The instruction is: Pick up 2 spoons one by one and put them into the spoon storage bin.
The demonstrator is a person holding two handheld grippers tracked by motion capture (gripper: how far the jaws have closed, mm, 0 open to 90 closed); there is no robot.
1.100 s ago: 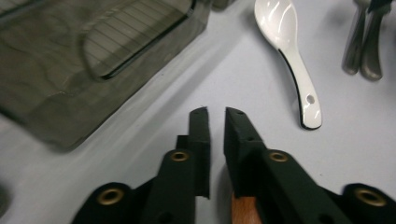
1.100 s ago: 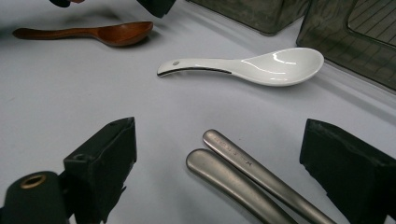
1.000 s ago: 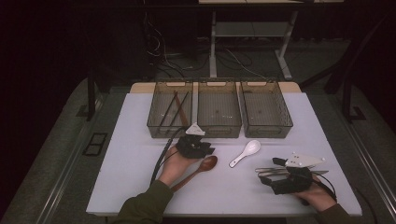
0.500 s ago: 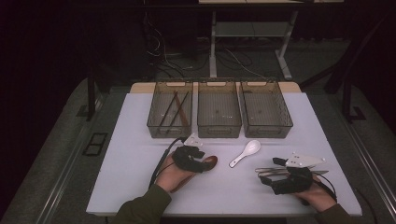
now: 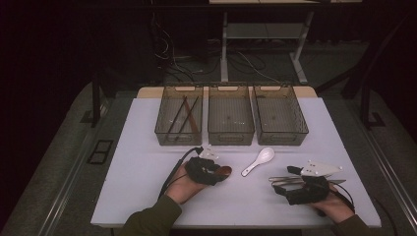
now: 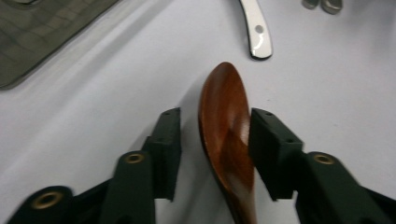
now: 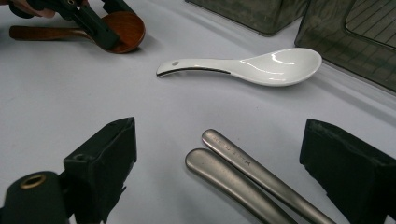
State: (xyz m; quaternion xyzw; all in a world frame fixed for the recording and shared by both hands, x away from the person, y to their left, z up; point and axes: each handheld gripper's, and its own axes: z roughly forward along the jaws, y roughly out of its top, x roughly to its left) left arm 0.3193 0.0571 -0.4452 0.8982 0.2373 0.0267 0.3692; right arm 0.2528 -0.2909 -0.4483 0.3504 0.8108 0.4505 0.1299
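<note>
Between the left tongs [image 6: 212, 154] lies a wooden spoon [image 6: 226, 130].

no legible text anywhere, faint stamped marking on the upper metal handle [image 7: 243, 161] at lower centre of the right gripper view, too blurred to read

Open table left — bins [image 5: 230, 116] ahead

I'm looking at a lab-style test room: dim all around, a plain white tabletop [image 5: 147, 147], loose cables [image 5: 172, 59] on the floor behind, and a bare metal desk frame [image 5: 260, 34] beyond.
</note>
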